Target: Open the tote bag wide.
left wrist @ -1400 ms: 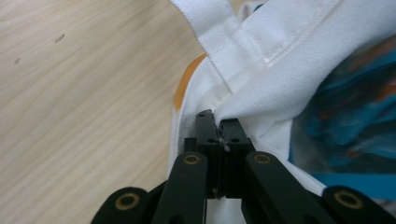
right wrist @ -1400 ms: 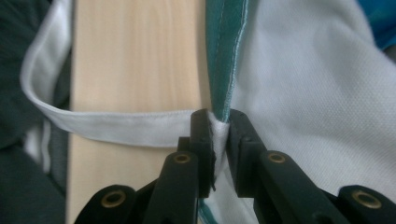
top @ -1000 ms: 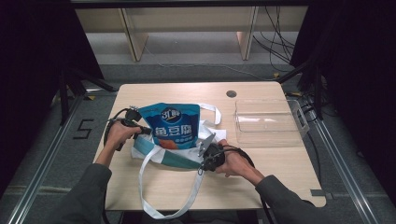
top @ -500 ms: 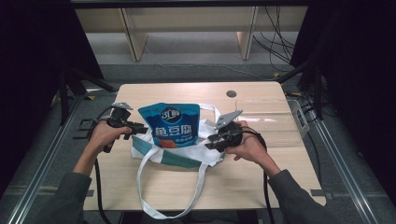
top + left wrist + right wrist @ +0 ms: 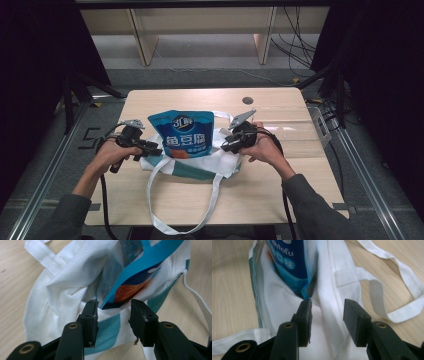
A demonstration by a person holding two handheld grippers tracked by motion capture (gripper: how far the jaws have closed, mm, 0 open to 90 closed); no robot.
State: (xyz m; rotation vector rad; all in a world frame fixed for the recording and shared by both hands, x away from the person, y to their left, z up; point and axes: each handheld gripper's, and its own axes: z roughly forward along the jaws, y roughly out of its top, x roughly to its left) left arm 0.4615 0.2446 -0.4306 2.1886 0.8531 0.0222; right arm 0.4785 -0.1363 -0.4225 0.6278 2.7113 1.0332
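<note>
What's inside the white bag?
A blue snack pouch stands in the white tote bag, its top half sticking out above the opening. The pouch's bottom and anything else deeper in the bag are hidden by the cloth.

Grey-green sleeves (image 5: 65,212) cover both forearms. Each black tool (image 5: 113,315) has brass rivets (image 5: 73,326), a grey plate (image 5: 242,118) and a black cable (image 5: 104,200) toward 6 o'clock.

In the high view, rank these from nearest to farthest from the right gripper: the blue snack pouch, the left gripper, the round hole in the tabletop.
From the right gripper:
1. Blue snack pouch, just to its left, standing in the tote.
2. Round hole, beyond it, toward the table's far edge.
3. Left gripper, across the tote.
</note>
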